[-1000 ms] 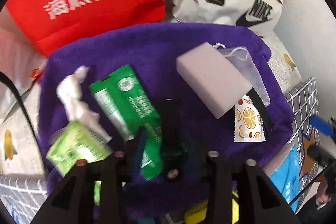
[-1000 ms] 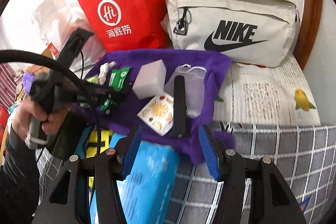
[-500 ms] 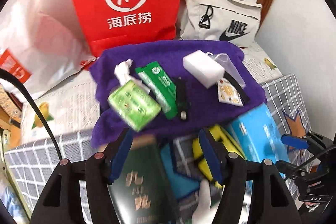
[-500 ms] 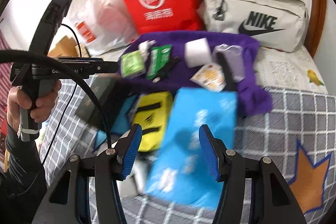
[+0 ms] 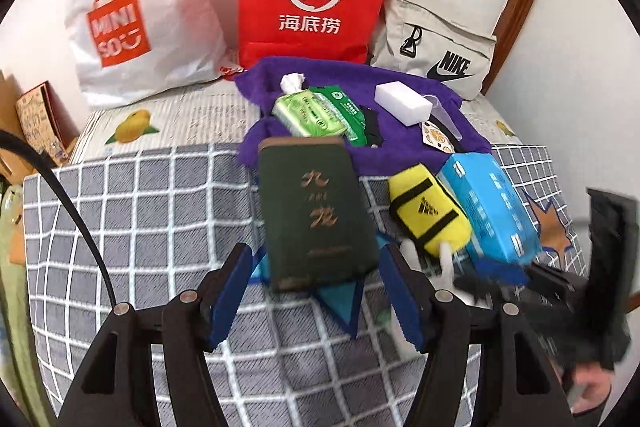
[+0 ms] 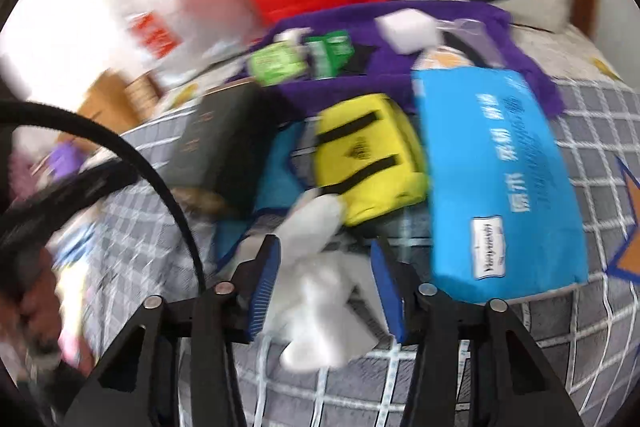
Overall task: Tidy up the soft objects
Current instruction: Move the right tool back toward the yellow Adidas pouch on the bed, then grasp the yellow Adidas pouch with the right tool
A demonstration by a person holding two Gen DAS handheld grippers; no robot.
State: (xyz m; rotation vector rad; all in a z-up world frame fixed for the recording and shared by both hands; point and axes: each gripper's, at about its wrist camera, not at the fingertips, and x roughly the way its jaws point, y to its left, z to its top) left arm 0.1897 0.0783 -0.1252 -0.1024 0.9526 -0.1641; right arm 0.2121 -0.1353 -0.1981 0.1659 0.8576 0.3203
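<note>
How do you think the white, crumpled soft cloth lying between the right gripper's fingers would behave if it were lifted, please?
The white crumpled cloth has folds and no fixed shape, so it would probably droop and stretch out when raised. It looks thin, so likely light. The right gripper is closing around it without pressing yet; a pinch might catch only one fold.

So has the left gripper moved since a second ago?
Yes. The left gripper has pulled back from the purple towel; its view now shows the checked blanket.
</note>
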